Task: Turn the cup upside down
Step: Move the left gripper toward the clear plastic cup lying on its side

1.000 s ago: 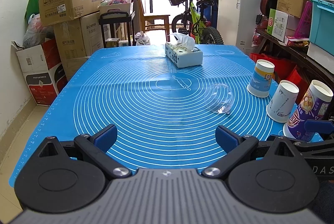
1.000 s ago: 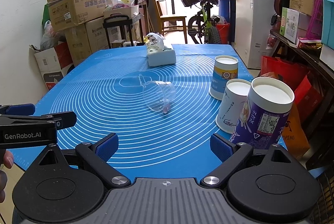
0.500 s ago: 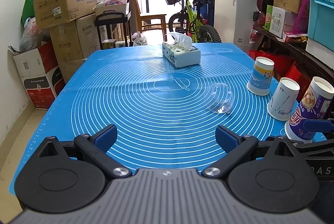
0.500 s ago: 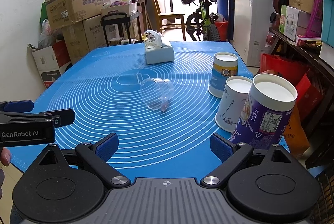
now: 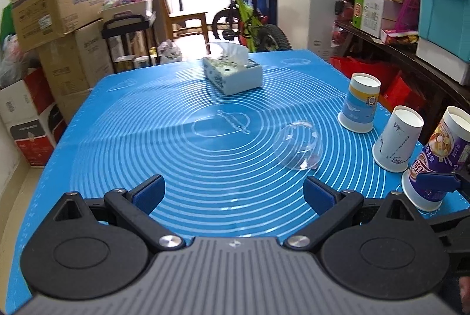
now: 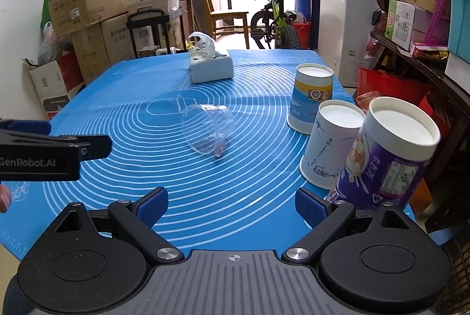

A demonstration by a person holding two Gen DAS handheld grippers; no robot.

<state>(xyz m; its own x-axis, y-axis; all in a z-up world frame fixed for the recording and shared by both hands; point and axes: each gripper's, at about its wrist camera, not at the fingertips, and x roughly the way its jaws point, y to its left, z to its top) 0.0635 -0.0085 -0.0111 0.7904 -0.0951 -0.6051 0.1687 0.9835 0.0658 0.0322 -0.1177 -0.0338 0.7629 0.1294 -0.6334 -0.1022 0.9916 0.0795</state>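
Blue mat (image 5: 182, 156) holds clear cup (image 6: 207, 128) on its side

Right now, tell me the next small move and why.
Probably ease the right gripper forward toward the clear cup: it lies on its side on the mat, untouched, while three paper cups already stand inverted. Both grippers are open and empty.

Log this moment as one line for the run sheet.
left gripper: open, empty | right gripper: open, empty | clear cup: on its side, untouched | three paper cups: already upside down
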